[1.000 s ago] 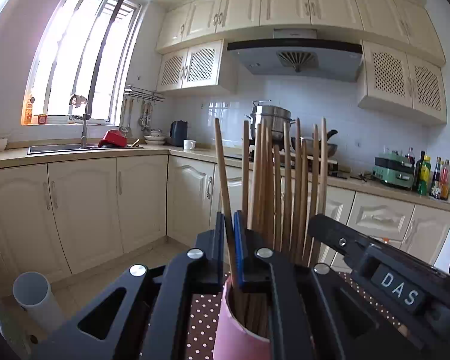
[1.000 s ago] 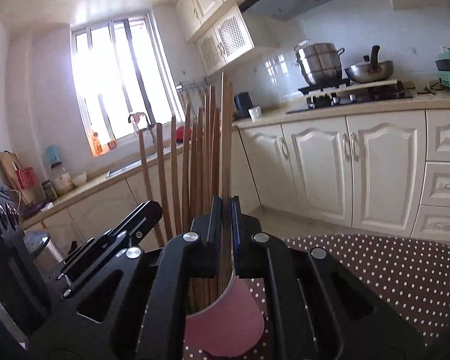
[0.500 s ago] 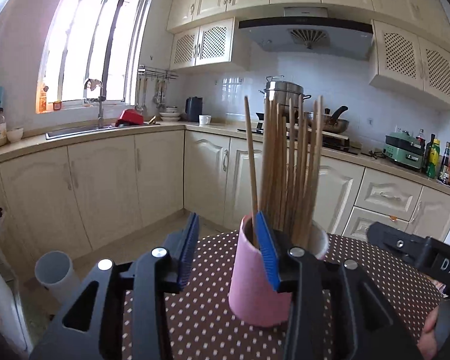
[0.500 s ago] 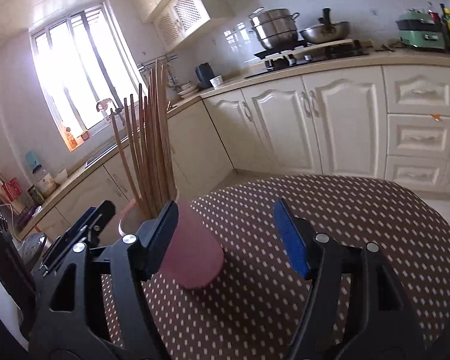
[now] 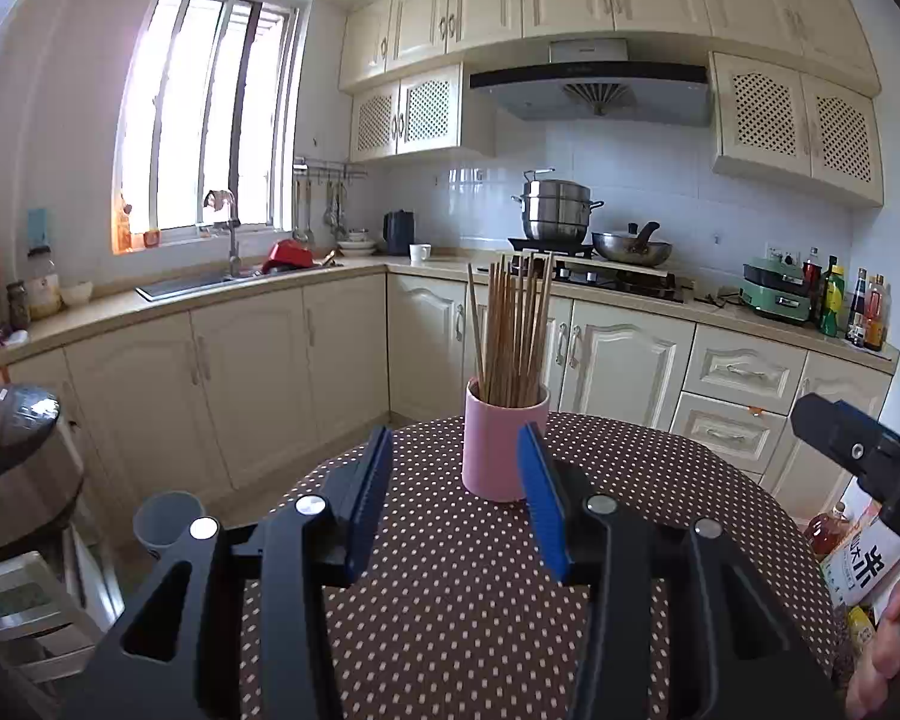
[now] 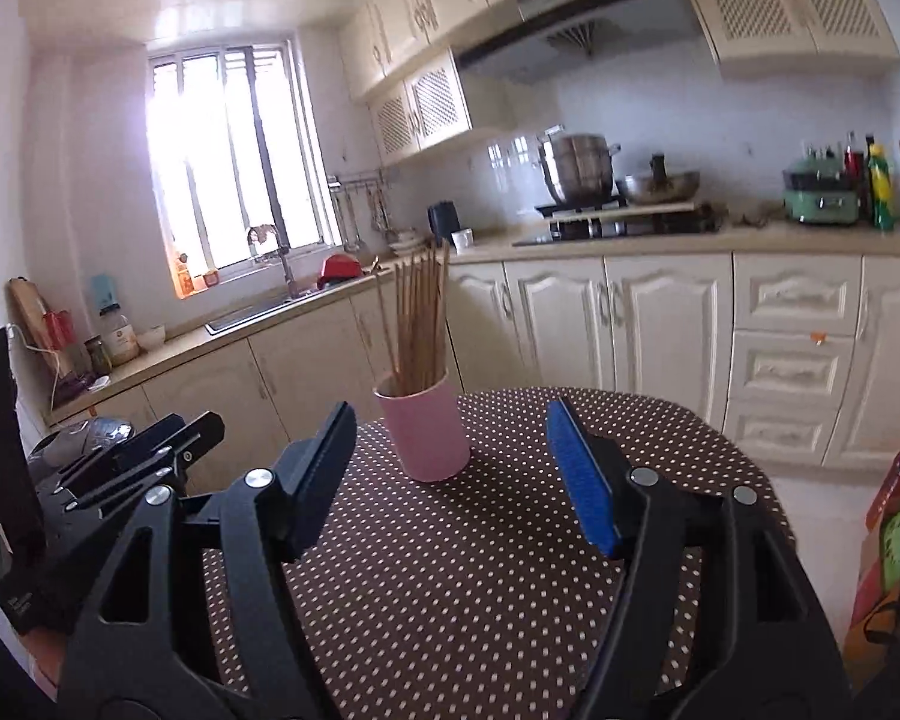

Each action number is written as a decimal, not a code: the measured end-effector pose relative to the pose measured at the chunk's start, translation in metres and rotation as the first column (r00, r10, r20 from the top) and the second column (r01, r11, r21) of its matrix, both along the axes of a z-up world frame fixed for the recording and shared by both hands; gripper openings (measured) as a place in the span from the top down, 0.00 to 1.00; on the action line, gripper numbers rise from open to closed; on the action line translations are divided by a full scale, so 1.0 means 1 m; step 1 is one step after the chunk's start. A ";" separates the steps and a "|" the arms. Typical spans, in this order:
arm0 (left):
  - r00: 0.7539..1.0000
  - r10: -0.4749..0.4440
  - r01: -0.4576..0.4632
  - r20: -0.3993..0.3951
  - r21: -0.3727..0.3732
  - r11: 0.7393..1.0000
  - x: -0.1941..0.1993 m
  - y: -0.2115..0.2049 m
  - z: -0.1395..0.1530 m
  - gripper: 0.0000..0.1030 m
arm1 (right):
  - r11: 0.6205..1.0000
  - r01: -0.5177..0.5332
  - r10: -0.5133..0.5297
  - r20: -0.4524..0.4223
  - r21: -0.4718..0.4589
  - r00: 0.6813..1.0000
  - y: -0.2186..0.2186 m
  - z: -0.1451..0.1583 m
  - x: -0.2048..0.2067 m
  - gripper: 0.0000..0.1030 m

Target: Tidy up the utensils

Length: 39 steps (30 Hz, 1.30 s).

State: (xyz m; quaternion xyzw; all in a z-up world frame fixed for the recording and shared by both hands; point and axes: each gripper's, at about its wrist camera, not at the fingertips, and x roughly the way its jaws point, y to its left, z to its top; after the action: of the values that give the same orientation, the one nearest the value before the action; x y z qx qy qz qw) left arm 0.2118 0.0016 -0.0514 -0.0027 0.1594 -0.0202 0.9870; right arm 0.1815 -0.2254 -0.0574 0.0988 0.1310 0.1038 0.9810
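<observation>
One text can be read: a large dark Chinese character, 米, on a white package at about four o'clock in the left wrist view (tilted, partly cut off by the right gripper's body in front of it); smaller print beside it is too small to make out. Bottle labels on the counter are blurred in both views.

Two black plastic grippers, each with a pair of angular fingers. Left gripper — blue ribbed pads inside the tips, round silver screws on the joints, slot cut-outs lower left of the frame. Right gripper — one blue pad on view at right, the same silver screws.
</observation>
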 end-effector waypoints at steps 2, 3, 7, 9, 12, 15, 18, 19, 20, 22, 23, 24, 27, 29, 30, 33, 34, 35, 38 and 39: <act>1.000 -0.004 0.003 0.023 0.020 1.000 -0.029 -0.003 0.010 0.56 | 1.000 -0.010 0.011 0.017 -0.015 1.000 0.002 0.008 -0.019 0.36; 0.999 0.002 -0.003 0.037 0.026 1.000 -0.041 -0.005 0.014 0.56 | 1.000 -0.013 0.014 0.028 -0.015 1.000 0.003 0.011 -0.032 0.36; 0.997 0.021 -0.024 0.072 0.033 0.999 -0.080 -0.010 0.027 0.56 | 1.000 -0.025 0.025 0.043 -0.015 0.999 0.003 0.019 -0.058 0.36; 0.997 0.002 -0.005 0.076 0.037 0.999 -0.096 -0.014 0.031 0.56 | 0.999 -0.035 0.036 0.036 -0.020 0.999 0.003 0.020 -0.064 0.36; 0.998 -0.020 0.017 0.067 0.041 0.999 -0.111 -0.019 0.034 0.55 | 0.999 -0.051 0.051 0.020 -0.006 0.998 0.002 0.020 -0.073 0.36; 0.998 -0.027 0.024 0.063 0.039 0.999 -0.118 -0.023 0.035 0.55 | 0.999 -0.052 0.052 0.024 -0.013 0.998 0.003 0.022 -0.084 0.36; 0.997 -0.033 0.031 0.063 0.041 0.999 -0.120 -0.027 0.037 0.55 | 0.998 -0.053 0.053 0.029 -0.021 0.998 0.004 0.023 -0.090 0.35; 0.997 -0.041 0.039 0.060 0.037 0.999 -0.122 -0.027 0.037 0.55 | 0.998 -0.057 0.058 0.029 -0.017 0.998 0.003 0.023 -0.092 0.35; 0.997 -0.048 0.046 0.058 0.033 0.998 -0.123 -0.027 0.038 0.55 | 0.998 -0.062 0.062 0.028 -0.015 0.998 0.003 0.023 -0.093 0.35; 0.997 -0.050 0.049 0.059 0.034 0.998 -0.125 -0.028 0.038 0.55 | 0.998 -0.054 0.055 0.031 -0.021 0.998 0.004 0.023 -0.096 0.35; 0.997 -0.050 0.048 0.059 0.032 0.998 -0.124 -0.028 0.039 0.55 | 0.998 -0.053 0.054 0.033 -0.025 0.998 0.004 0.023 -0.098 0.35; 0.997 -0.053 0.051 0.060 0.027 0.998 -0.124 -0.028 0.039 0.55 | 0.998 -0.050 0.051 0.035 -0.026 0.998 0.004 0.023 -0.098 0.35; 0.997 -0.054 0.053 0.051 0.019 0.998 -0.123 -0.027 0.038 0.55 | 0.999 -0.044 0.044 0.031 -0.015 0.999 0.003 0.021 -0.099 0.33; 0.997 -0.057 0.056 0.048 0.014 0.998 -0.122 -0.025 0.038 0.55 | 0.999 -0.043 0.043 0.024 -0.001 0.999 0.002 0.019 -0.099 0.33; 0.997 -0.058 0.057 0.047 0.011 0.998 -0.121 -0.025 0.038 0.55 | 0.999 -0.043 0.043 0.019 -0.004 0.999 0.002 0.018 -0.098 0.32; 0.997 -0.069 0.068 0.047 0.011 0.998 -0.121 -0.024 0.038 0.55 | 0.999 -0.042 0.042 0.010 -0.002 0.999 0.002 0.016 -0.098 0.32; 0.996 -0.072 0.072 0.048 0.013 0.997 -0.121 -0.024 0.039 0.55 | 0.999 -0.046 0.046 0.007 0.004 0.999 0.002 0.016 -0.098 0.32; 0.996 -0.072 0.071 0.051 0.012 0.997 -0.121 -0.024 0.039 0.55 | 0.999 -0.046 0.046 0.006 0.009 0.999 0.001 0.016 -0.099 0.32; 0.996 -0.075 0.075 0.053 0.009 0.997 -0.122 -0.025 0.040 0.55 | 0.999 -0.045 0.045 0.008 0.017 0.999 -0.001 0.017 -0.100 0.32; 0.996 -0.076 0.076 0.053 0.006 0.997 -0.123 -0.025 0.041 0.55 | 0.999 -0.043 0.043 0.009 0.015 0.999 -0.001 0.017 -0.100 0.32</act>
State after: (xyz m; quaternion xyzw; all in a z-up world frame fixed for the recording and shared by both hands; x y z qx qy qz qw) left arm 0.0893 -0.0236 -0.0108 0.0059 0.1331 -0.0573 0.9894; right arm 0.0813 -0.2264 -0.0406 0.1028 0.1281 0.1264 0.9783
